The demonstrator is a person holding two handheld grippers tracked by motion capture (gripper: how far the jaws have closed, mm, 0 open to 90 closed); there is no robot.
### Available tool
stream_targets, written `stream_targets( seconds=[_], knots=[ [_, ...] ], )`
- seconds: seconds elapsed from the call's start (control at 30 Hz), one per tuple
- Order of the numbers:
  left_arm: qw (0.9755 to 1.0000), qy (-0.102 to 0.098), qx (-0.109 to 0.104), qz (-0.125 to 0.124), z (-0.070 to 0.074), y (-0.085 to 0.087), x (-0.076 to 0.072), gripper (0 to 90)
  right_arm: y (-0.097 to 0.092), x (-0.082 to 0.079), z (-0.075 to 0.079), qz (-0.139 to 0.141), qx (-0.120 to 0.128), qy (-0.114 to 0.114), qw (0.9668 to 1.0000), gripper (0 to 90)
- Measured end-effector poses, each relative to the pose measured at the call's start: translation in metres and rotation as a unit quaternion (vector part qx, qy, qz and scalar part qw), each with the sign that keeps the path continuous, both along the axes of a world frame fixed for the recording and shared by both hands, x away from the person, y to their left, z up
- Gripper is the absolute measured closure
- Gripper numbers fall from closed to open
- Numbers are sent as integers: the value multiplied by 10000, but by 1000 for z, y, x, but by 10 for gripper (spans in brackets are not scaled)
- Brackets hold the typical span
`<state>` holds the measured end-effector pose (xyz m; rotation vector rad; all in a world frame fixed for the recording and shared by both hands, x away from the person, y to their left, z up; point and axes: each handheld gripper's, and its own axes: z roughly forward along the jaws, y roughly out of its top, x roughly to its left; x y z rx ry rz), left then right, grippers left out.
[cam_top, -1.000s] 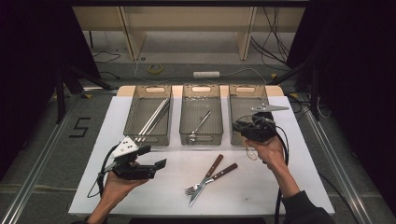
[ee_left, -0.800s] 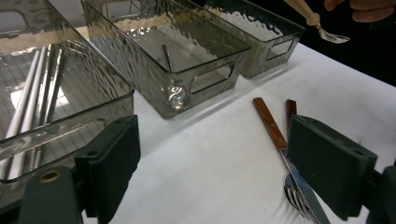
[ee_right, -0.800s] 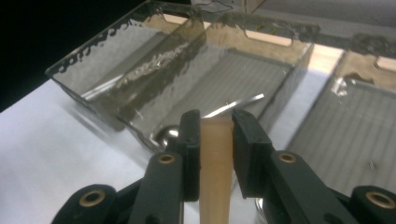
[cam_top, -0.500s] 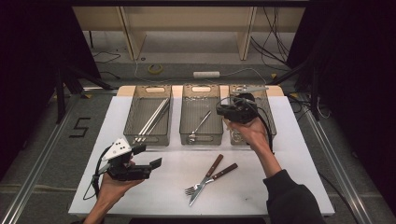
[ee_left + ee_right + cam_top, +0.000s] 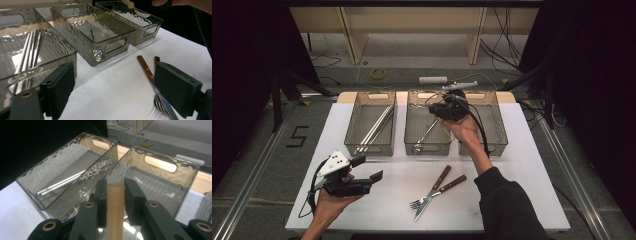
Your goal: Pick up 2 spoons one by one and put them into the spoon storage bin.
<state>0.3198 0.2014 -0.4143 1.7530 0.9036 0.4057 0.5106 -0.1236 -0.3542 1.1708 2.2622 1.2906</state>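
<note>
My right gripper point(image 5: 446, 112) hangs over the middle clear bin point(image 5: 410, 125), shut on a flat beige utensil handle point(image 5: 115, 205) that stands up between its jaws. My right gripper point(image 5: 114, 188) looks toward the left bin point(image 5: 52, 170) and the middle bin point(image 5: 160, 177). At the table's front left my left gripper point(image 5: 368, 169) stands open with nothing between its jaws, and my left gripper point(image 5: 117, 87) faces the bins. A fork point(image 5: 451, 185) and a knife point(image 5: 435, 187), both with brown wooden handles, lie crossed on the white table point(image 5: 522, 165).
Three clear bins stand in a row at the back. The left bin point(image 5: 354, 122) holds long metal sticks point(image 5: 377, 127), the middle one a metal spoon point(image 5: 426, 135). The right bin point(image 5: 500, 127) lies behind my right forearm. Cables cross the floor beyond the table.
My right gripper has moved left with the beige utensil, from over the right bin to over the middle bin. The left gripper has stayed put.
</note>
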Motion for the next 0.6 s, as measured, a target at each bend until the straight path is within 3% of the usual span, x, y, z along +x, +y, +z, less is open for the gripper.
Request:
stream_targets(
  seconds=[0.6],
  knots=[
    [9998, -78, 161, -24, -2, 2, -10, 171, 27, 31, -18, -63, -356, -20, 9993, 744]
  ],
)
